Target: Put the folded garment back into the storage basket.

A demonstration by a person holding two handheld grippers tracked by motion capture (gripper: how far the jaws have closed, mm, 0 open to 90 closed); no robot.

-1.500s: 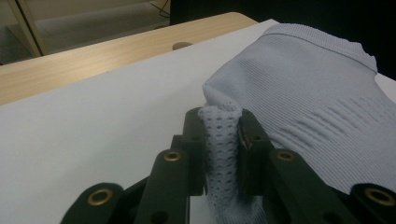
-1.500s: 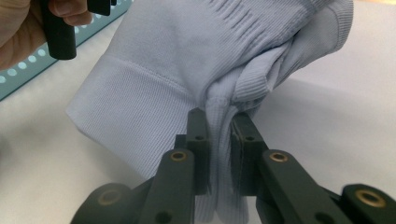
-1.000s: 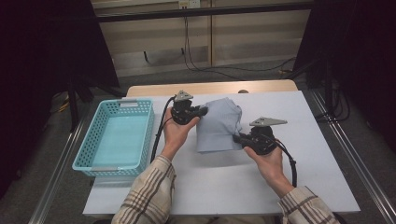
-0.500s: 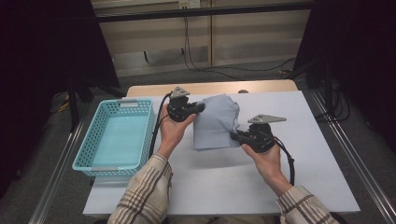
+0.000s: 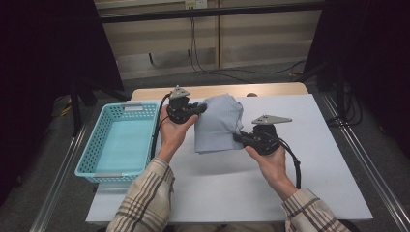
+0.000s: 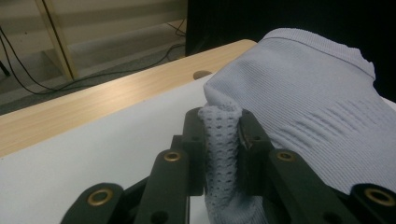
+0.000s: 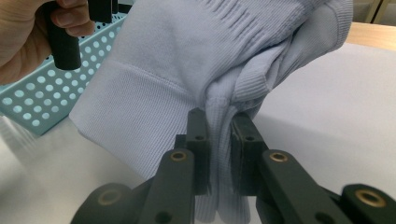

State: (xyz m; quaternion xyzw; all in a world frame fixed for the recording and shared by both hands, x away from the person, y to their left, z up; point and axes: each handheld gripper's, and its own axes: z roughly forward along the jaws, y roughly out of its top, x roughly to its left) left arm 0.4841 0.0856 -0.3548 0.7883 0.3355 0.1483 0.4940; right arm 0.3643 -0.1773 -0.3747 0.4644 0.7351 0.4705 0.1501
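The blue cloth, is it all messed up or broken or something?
Not broken. The cloth is bunched and hangs crooked, because the left gripper pinches one edge and the right gripper pinches a folded wad at the other. No tears or stains show. The basket sits straight on the table.

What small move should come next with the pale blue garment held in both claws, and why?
Probably carry the pale blue garment sideways toward the turquoise basket. Both the left claw and the right claw are shut on folds of its fabric, it hangs bunched between them above the white table, and the basket stands open beside the left hand.
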